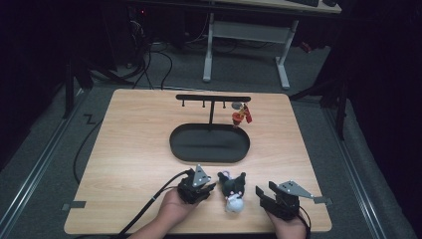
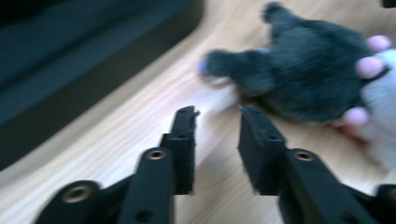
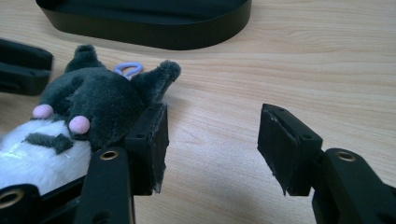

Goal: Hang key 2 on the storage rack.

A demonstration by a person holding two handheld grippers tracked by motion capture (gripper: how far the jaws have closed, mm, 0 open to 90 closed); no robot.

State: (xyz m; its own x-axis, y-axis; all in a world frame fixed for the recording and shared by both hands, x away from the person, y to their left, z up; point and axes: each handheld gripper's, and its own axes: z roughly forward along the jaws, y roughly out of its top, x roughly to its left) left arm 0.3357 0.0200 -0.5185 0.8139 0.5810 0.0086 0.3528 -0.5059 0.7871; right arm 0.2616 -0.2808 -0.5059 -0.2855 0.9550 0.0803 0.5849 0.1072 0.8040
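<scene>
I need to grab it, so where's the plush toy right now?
In the high view the plush toy lies at the table's near edge, between the left gripper and right gripper.

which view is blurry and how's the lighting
Left gripper view: motion-blurred, the plush and jaws smeared. Right gripper view: sharp and evenly lit, wood grain clear. High view: the table is lit, the room around it dark.
</scene>
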